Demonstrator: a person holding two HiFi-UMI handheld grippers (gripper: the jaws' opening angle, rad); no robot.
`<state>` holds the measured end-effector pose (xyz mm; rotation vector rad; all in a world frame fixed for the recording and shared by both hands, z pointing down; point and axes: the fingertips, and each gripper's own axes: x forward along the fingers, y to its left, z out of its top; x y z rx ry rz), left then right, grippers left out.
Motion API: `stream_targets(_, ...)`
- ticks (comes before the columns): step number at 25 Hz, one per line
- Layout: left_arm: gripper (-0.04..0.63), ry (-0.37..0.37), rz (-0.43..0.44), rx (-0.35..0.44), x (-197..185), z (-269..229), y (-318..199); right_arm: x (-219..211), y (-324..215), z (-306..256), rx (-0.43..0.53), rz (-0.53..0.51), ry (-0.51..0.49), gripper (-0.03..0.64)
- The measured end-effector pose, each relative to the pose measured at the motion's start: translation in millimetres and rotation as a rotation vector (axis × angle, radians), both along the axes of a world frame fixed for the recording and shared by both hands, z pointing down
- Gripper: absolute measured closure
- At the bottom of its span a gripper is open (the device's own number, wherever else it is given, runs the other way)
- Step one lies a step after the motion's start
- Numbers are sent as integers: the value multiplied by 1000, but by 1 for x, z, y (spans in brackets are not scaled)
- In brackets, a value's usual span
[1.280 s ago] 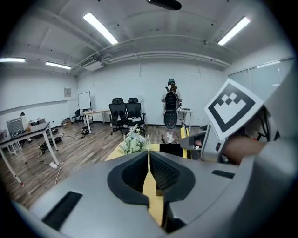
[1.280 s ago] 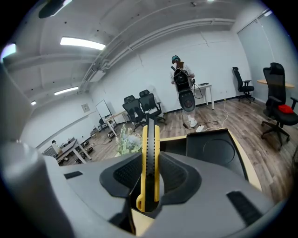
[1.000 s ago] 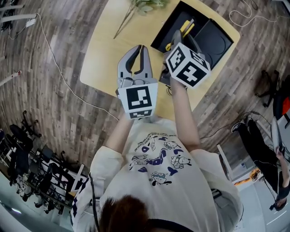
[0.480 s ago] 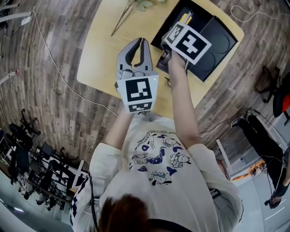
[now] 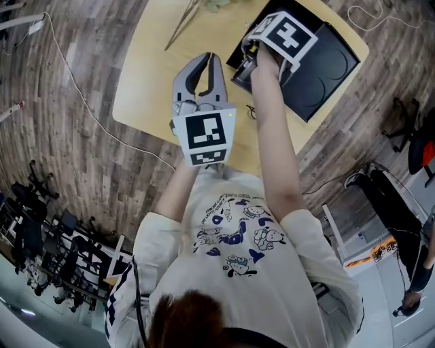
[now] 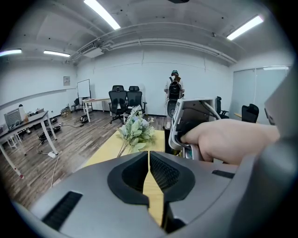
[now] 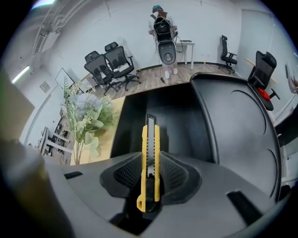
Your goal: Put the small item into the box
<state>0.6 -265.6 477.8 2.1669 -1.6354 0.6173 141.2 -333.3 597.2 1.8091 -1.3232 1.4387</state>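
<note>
A yellow utility knife (image 7: pixel 150 135) stands clamped between the pads of my right gripper (image 7: pixel 150 160), its tip pointing into the open black box (image 7: pixel 177 116). In the head view the right gripper's marker cube (image 5: pixel 282 34) hangs over the box (image 5: pixel 323 64) at the table's far right, hiding the jaws and the knife. My left gripper (image 5: pixel 209 60) hovers over the yellow table (image 5: pixel 149 68) left of the box. Its jaws (image 6: pixel 149 160) are shut with nothing between them.
A bunch of pale flowers (image 7: pixel 86 116) lies on the table left of the box, also at the table's far edge (image 5: pixel 187 17). The box's raised lid (image 7: pixel 242 135) lies to the right of its compartment. Office chairs and a person (image 6: pixel 174 88) stand far back.
My right gripper has moved forward from the table's near side to over the box, carrying the knife. The left gripper has barely shifted.
</note>
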Motion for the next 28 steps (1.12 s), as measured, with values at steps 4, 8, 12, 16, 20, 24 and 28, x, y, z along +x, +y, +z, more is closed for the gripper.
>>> stream_targets(4, 572, 5, -2, 1, 2, 2, 2, 4, -1, 5, -4, 1, 17, 488)
stream_targets(8, 572, 11, -8, -3, 1, 4, 3, 5, 1, 15, -23, 21, 20, 486)
stream_targets(12, 572, 17, -19, -5, -1, 1, 0, 3, -2, 11, -28, 23, 29, 479)
stream_targets(16, 572, 22, -25, 2, -5, -4, 2, -2, -7, 5, 13, 14, 11, 427)
stream_targets(20, 572, 25, -27, 20, -9, -12, 7, -1, -5, -17, 84, 10, 12, 426)
stream_targets(24, 572, 39, -30, 56, -12, -27, 5, -8, -2, -54, 198, -6, -34, 427)
stream_targets(28, 572, 59, -34, 99, -16, -48, 2, -26, 6, -103, 353, -104, -40, 436)
